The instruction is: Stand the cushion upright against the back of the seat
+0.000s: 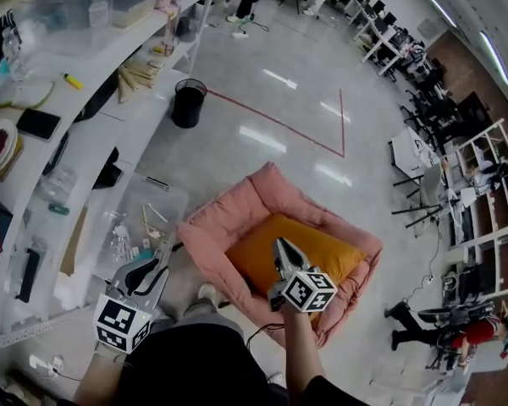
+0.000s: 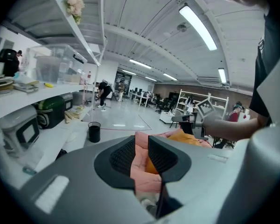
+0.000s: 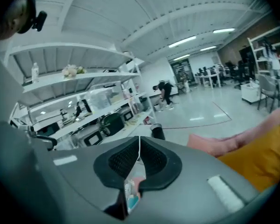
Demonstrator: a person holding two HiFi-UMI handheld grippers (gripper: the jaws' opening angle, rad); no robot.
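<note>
A pink padded seat [image 1: 237,205] with raised sides stands on the floor in front of me. An orange cushion [image 1: 334,256] lies down in its well. My right gripper [image 1: 281,248] hovers over the cushion's near part with its jaws shut and nothing between them. My left gripper [image 1: 163,259] is left of the seat, outside its rim, open and holding nothing. In the left gripper view the pink seat [image 2: 142,171] and orange cushion [image 2: 184,136] show through the gap of the left gripper [image 2: 141,146]. In the right gripper view, the right gripper [image 3: 139,146] points past the seat [image 3: 224,143] and cushion [image 3: 261,160].
White shelving [image 1: 93,66] full of clutter runs along the left. A clear plastic bin [image 1: 135,227] sits below my left gripper. A black waste bin [image 1: 188,101] stands beyond the seat, by red tape lines [image 1: 279,121] on the glossy floor. Desks and chairs [image 1: 423,167] fill the right.
</note>
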